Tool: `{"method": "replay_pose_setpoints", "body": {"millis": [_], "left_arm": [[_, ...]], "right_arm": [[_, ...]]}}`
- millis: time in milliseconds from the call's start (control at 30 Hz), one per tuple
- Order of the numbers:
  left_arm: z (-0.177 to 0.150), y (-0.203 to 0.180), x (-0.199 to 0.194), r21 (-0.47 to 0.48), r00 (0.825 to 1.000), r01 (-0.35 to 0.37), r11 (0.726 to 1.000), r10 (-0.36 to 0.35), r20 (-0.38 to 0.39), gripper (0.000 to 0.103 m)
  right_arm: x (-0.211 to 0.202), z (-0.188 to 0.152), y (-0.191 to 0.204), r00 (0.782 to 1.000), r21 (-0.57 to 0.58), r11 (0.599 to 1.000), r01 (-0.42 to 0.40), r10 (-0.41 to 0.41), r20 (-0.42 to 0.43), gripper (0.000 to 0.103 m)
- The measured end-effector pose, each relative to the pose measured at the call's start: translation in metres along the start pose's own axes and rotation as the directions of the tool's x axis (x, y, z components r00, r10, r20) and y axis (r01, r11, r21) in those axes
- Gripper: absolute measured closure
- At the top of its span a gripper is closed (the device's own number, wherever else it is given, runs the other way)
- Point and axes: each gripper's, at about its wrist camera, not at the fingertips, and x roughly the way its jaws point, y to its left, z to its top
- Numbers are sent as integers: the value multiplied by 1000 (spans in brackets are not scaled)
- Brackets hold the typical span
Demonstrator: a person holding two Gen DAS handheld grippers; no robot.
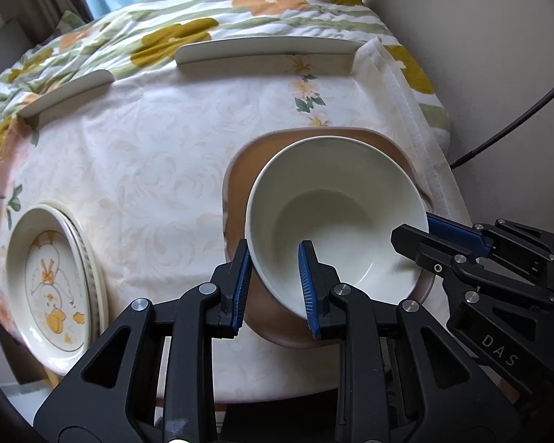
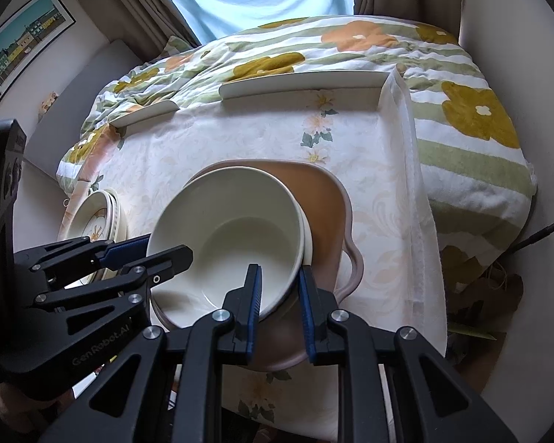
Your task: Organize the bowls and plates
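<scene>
Two claws hold one cream bowl [image 1: 336,217] between us, each clamped on a different stretch of its rim. Low in the left wrist view, our left claw [image 1: 273,284] is narrowed onto the near wall, one blue pad outside and one inside. At the right edge of that same view the right claw [image 1: 430,238] comes in and bites the rim on the far side. In the right wrist view the roles swap: the right claw [image 2: 279,304] sits at the bottom centre, pinching the rim.

The bowl hangs tilted above a brown tray-like plate [image 1: 240,184], just right of the frame's middle, and appears to nest in a second cream bowl [image 2: 307,236] whose edge peeks out at its right. At lower left, a stack of patterned plates [image 1: 51,288] rests on the cloth-covered worktop [image 1: 147,155].

We judge the main risk to be the glazed rim slipping from such thin grips if our hands turn unevenly. A pull in opposite directions could twist it loose. Dropped, it would strike the dishes beneath and could chip them.
</scene>
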Motion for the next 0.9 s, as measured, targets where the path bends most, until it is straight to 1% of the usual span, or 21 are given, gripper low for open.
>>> {"method": "replay_pose_setpoints", "body": {"millis": [67,100,133,167,200,267,400,533,600,633,667,700,733,767,800,833,900], "left_arm": [[1,3,0,-5,1000,14,1000,-14,-7,78],[0,4,0,-7,1000,30,1000,-30,-8,72],[0,6,0,-20,998,63,998,-64,-11,55],[-1,7,0,-30,996,83,996,-83,-14,43],[-2,9,1,-40,997,80,996,-80,-15,37],[-4,12,-1,-53,995,94,994,-94,-10,36],[-6,14,-12,-61,996,84,995,-83,19,36],[-8,15,-43,-33,995,57,998,-54,86,36],[-13,15,-66,-16,989,36,999,-33,145,36],[-15,15,-74,-13,986,22,1000,-20,168,32],[-18,16,-86,-9,979,-18,1000,19,205,27],[-21,16,-94,-7,972,-53,999,53,230,11],[-23,17,-100,-7,965,-79,997,79,251,0],[-28,18,-109,-6,950,-118,993,114,289,0],[-31,20,-113,-1,944,-129,992,124,304,0],[-33,23,-115,3,944,-130,992,123,306,0],[-39,30,-113,4,952,-110,994,105,288,0]], "right_arm": [[0,1,-2,1000,5,1000,-3,3,-1,85],[0,1,-3,1000,11,1000,-9,9,-1,85],[-1,1,-4,1000,17,1000,-16,16,0,85],[-2,1,-6,1000,23,999,-25,25,5,85],[-4,0,-8,999,22,999,-36,36,12,85],[-10,-2,-10,998,11,999,-46,45,33,85],[-23,-11,-15,996,5,997,-72,71,58,85],[-36,-16,-11,995,-2,997,-72,72,67,85],[-48,-18,-5,995,-18,998,-64,65,81,85],[-51,-19,-3,994,-22,998,-58,60,87,82],[-58,-20,0,994,-32,999,-44,47,99,68],[-63,-21,2,993,-38,999,-29,33,114,53],[-67,-22,4,992,-40,999,-19,24,127,18],[-72,-24,5,989,-41,999,-12,17,149,1],[-78,-27,6,984,-35,999,-6,12,175,1],[-81,-29,5,982,-26,1000,-1,6,189,1],[-85,-33,4,980,0,1000,6,-6,198,1]]}}
